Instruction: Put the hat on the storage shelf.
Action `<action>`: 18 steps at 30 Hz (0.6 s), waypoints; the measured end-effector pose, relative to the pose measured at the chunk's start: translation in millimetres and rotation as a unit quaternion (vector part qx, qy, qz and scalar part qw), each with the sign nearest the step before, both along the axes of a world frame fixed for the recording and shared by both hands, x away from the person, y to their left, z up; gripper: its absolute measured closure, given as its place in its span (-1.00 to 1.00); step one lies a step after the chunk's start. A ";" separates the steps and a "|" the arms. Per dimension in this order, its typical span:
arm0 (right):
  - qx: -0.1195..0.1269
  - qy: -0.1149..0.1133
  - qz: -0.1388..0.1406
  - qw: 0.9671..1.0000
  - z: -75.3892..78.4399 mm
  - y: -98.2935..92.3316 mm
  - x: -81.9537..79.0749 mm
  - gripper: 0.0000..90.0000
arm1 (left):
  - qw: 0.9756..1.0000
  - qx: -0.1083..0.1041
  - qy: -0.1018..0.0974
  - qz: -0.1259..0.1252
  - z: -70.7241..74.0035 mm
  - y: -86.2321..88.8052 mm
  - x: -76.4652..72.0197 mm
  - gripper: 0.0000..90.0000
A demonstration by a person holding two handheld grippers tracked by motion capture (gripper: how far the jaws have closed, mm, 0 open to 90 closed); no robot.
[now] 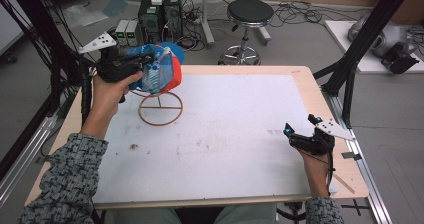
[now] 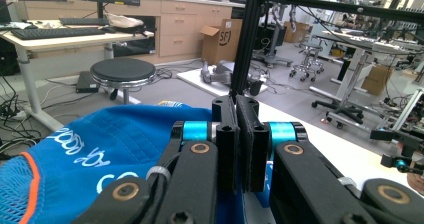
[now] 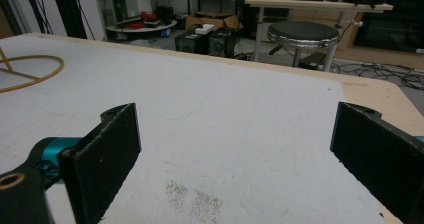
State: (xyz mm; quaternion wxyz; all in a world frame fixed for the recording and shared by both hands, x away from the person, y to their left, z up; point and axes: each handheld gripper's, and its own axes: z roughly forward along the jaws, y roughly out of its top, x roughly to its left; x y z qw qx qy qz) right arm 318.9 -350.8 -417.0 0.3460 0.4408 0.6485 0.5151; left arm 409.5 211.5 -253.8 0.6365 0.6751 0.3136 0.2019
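A blue mesh cap (image 1: 160,71) with an orange part is held up at the back left of the table, just above a wooden wire stand (image 1: 160,109) with a ring base. My left gripper (image 1: 148,60) comes in from the cap's left. In the left gripper view its jaws (image 2: 236,104) are pressed together, with the blue cap fabric (image 2: 100,149) bunched around and under them. My right gripper (image 1: 300,124) rests low near the table's right edge. Its jaws (image 3: 235,149) stand wide apart, with bare white mat between them. The stand's ring (image 3: 30,71) shows far off to their left.
A white mat covers the wooden table (image 1: 225,124). Beyond the far edge are a round black stool (image 1: 249,11), computer boxes (image 1: 160,14) and floor cables. Black frame posts (image 1: 350,69) rise at the right rear corner.
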 end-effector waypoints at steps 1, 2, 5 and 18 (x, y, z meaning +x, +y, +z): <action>-0.001 -0.001 0.001 1.000 -0.1 -0.2 0.1 -0.89 | 1.000 0.000 -0.001 0.000 -1.1 -0.9 0.0 0.92; 0.000 0.000 0.001 1.000 -0.1 -0.1 0.0 -0.89 | 1.000 -0.001 -0.002 0.000 -1.8 -1.3 -0.1 0.92; 0.001 0.001 0.000 1.000 0.0 -0.1 -0.2 -0.89 | 1.000 0.003 -0.009 0.001 -5.0 -2.0 -0.4 0.92; -0.003 -0.001 0.002 1.000 -0.2 -0.1 0.3 -0.89 | 0.998 0.024 -0.059 0.023 -14.6 -3.3 -5.1 0.91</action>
